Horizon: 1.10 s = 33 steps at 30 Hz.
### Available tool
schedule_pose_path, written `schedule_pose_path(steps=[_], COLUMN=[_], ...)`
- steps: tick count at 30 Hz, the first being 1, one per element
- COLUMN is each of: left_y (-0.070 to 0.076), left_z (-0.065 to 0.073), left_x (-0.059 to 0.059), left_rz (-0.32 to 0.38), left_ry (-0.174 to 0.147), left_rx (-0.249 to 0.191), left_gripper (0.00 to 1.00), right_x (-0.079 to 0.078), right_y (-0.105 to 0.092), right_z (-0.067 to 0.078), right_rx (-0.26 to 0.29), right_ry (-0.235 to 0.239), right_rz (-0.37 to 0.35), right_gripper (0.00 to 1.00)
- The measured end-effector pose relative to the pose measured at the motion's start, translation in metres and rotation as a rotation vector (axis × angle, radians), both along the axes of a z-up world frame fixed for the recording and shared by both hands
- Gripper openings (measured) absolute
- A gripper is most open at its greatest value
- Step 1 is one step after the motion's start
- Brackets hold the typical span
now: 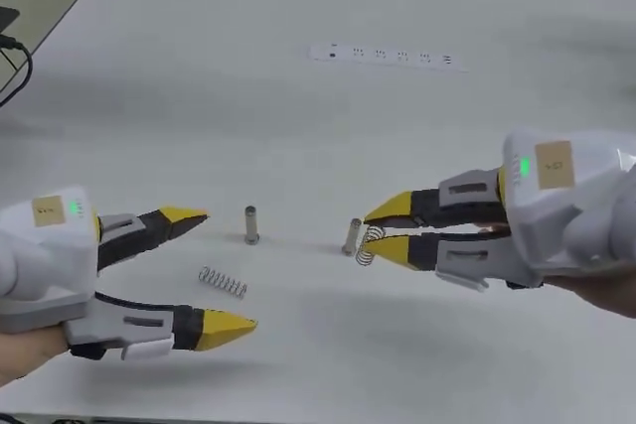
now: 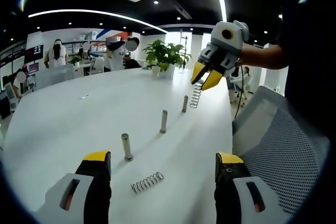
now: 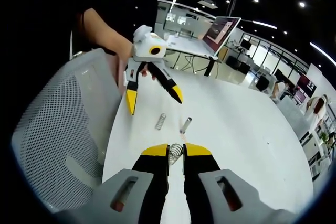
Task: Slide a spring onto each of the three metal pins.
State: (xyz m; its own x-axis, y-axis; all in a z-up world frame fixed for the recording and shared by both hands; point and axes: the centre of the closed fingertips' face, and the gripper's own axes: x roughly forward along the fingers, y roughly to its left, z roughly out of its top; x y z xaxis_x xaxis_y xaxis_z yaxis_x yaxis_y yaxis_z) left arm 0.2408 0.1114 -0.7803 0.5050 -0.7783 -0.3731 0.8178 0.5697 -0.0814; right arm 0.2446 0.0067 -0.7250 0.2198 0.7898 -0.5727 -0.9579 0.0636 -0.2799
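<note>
Steel spring (image 1: 369, 245), pinched in the right gripper (image 1: 378, 233) with its jaws nearly closed, hangs just at 3 o'clock of a pin (image 1: 352, 236). The left gripper (image 1: 229, 269) gapes wide, empty, near a loose spring (image 1: 222, 282) at 7 o'clock of a second pin (image 1: 250, 224). Likely trouble: the coil meets the pin askew, snags its top, and topples it or pops free.

Left tongs (image 1: 229, 269) gape wide; right tongs (image 1: 374, 232) pinch a spring (image 1: 367, 248) between their tips.
</note>
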Motion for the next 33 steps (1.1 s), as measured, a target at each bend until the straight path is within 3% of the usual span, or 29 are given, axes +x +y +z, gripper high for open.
schedule_pose_path(steps=[11, 33], left_y=[0.007, 0.012], left_z=[-0.005, -0.003], left_x=[0.003, 0.011], left_rz=[0.052, 0.086], left_ry=[0.018, 0.019], left_rx=[-0.001, -0.018], left_gripper=[0.98, 0.98], right_x=[0.013, 0.059], right_y=[-0.004, 0.002], right_z=[-0.004, -0.009], right_rx=[-0.015, -0.029], right_ry=[-0.006, -0.011], right_rz=[-0.022, -0.084], right_gripper=[0.07, 0.07])
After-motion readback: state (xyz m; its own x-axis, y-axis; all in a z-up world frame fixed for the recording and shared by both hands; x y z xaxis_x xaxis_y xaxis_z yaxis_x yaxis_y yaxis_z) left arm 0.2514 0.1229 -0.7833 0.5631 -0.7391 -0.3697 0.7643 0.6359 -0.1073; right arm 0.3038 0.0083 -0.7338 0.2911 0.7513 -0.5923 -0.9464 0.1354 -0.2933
